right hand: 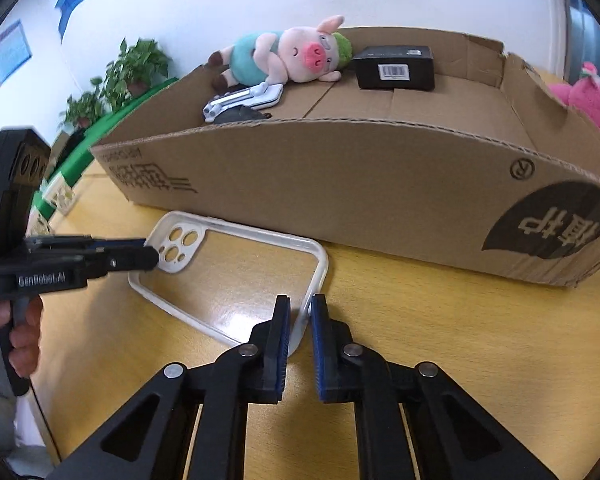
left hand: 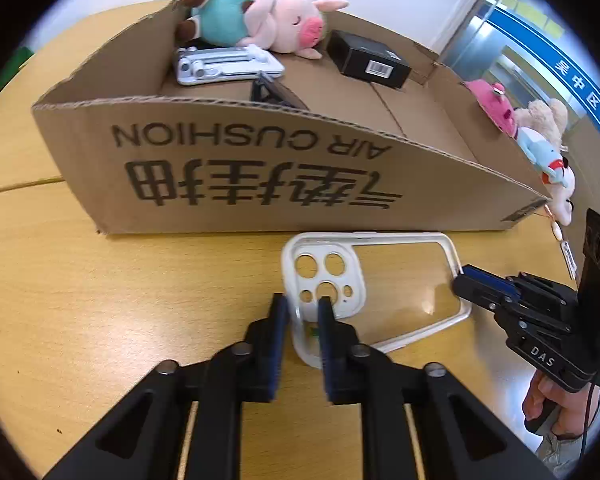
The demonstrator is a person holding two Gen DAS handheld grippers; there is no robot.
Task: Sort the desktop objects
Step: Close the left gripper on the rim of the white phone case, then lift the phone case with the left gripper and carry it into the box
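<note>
A clear phone case with a white rim (left hand: 404, 280) lies on the wooden table in front of a cardboard box (left hand: 260, 184). My left gripper (left hand: 303, 304) is shut on the case's camera-hole end. My right gripper (right hand: 299, 308) is shut on the rim at the case's other end (right hand: 312, 280); it also shows in the left wrist view (left hand: 466, 280). The left gripper shows in the right wrist view (right hand: 148, 258) at the camera-hole corner. The box (right hand: 360, 184) holds a plush pig (left hand: 260, 20), a white phone stand (left hand: 224, 66) and a black carton (left hand: 368, 60).
Pink and beige plush toys (left hand: 516, 120) lie beyond the box's right end, and a pink plush (right hand: 588, 100) shows there in the right wrist view. Potted plants (right hand: 132, 68) and a green ledge stand at the left. The table (left hand: 100, 300) spreads around the case.
</note>
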